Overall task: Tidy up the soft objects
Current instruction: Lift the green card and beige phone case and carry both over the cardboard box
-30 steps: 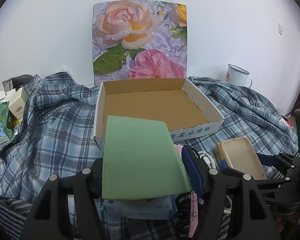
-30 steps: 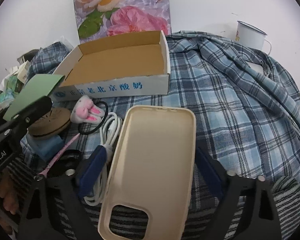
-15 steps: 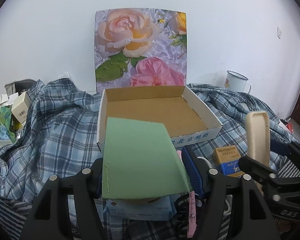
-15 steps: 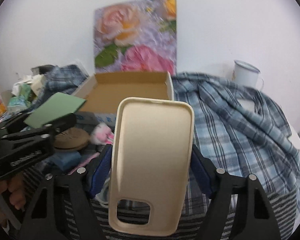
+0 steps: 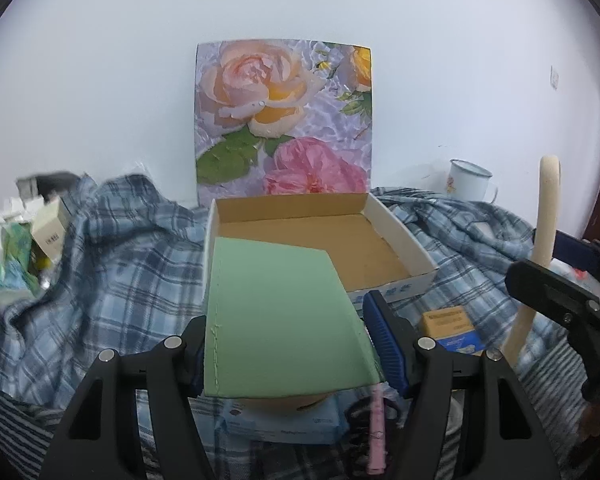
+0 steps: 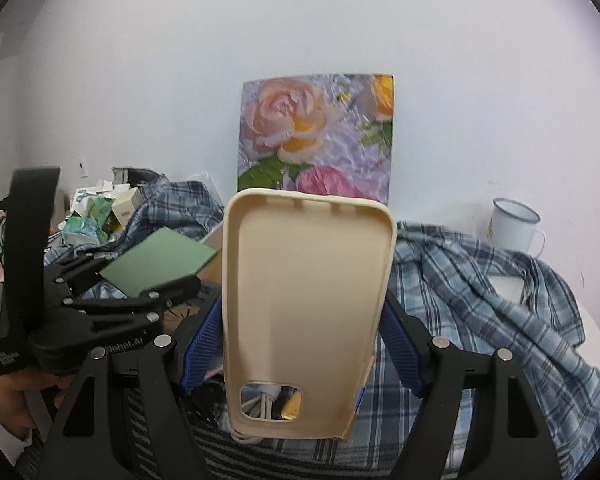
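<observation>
In the left wrist view, the left tongs (image 5: 290,356) pinch a flat green pouch (image 5: 280,316) by its two side edges, the blue pads pressed against it, and hold it just short of the open cardboard box (image 5: 415,256), whose floor is bare. This hand sits much as it did a second ago, with only a slight upward tilt that brings more of the wall and the rose picture (image 5: 284,120) into sight. What has changed is at the right edge: the cream phone case (image 5: 547,216), which lay flat and low near the cloth a second ago, now stands upright and edge-on in the right tongs, lifted clear of the plaid cloth (image 5: 112,256) and above the small yellow packet (image 5: 445,318). Under the pouch lie a blue pack, a tan round thing and a pink strip, still to be sorted. In the right wrist view, the right tongs (image 6: 301,344) grip the phone case (image 6: 305,304) across its width, pads against both long edges, its open inner face toward the camera. A second ago this view looked down on the box and the cable; now the case blocks most of the box, and the wall, the mug (image 6: 513,226) and the rose picture fill the upper part, so the hand has risen and tipped up. The left tongs with the green pouch show at the left, beside the case. Both soft things appear picked up and carried, and neither is in the box yet, so placing them there looks like the step in hand.
</observation>
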A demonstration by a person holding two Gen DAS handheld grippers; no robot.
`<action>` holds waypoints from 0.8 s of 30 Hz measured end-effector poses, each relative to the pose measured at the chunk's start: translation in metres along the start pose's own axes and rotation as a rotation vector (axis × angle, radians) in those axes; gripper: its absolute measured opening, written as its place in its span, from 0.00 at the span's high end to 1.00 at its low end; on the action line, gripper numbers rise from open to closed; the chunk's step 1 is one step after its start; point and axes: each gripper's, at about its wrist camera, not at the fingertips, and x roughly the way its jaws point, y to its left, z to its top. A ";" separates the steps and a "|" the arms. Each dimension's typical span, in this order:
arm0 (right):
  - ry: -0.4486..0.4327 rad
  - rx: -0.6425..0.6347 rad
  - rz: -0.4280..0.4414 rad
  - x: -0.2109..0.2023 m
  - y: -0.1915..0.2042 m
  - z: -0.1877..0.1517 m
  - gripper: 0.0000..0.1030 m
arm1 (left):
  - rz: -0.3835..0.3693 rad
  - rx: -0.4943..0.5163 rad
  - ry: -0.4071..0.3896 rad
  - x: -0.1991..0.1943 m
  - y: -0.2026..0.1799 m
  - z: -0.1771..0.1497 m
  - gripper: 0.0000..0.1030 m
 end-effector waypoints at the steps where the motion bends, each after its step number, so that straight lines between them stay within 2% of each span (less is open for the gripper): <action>1: -0.009 -0.005 0.001 -0.002 0.001 0.001 0.29 | -0.029 -0.018 0.001 -0.002 0.002 0.002 0.34; 6: -0.046 -0.019 0.022 -0.006 0.003 0.009 0.29 | 0.007 0.018 -0.046 -0.016 -0.002 0.008 0.34; 9: -0.062 -0.020 0.037 -0.007 0.005 0.016 0.29 | -0.024 0.009 -0.059 -0.024 -0.003 0.015 0.34; 16: -0.118 -0.036 0.064 -0.018 0.013 0.036 0.29 | -0.006 0.028 -0.102 -0.045 -0.003 0.035 0.34; 24: -0.186 -0.067 0.084 -0.036 0.016 0.063 0.29 | -0.020 0.012 -0.158 -0.071 0.002 0.061 0.34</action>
